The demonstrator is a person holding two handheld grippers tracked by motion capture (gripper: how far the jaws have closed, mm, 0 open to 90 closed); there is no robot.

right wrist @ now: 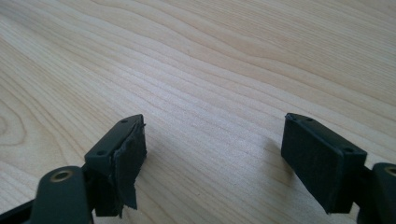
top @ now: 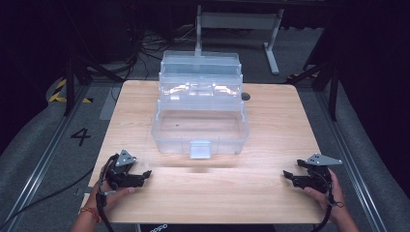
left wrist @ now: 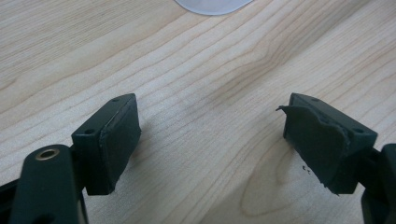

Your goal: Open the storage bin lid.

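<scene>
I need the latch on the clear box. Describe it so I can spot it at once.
On the wooden table, find the clear plastic tiered box standing open at the middle. On its front wall, facing the person, sits the latch: a small frosted square tab at the centre, the one cloudy patch on otherwise see-through walls.

Dark room; grey floor [top: 43, 130]; wooden table [top: 270, 145].

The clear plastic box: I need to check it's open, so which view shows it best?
The high view: the clear plastic box sits whole, lid raised, trays stepped back. The left gripper view catches just a pale translucent edge, probably its latch; the right gripper view shows bare table.
</scene>
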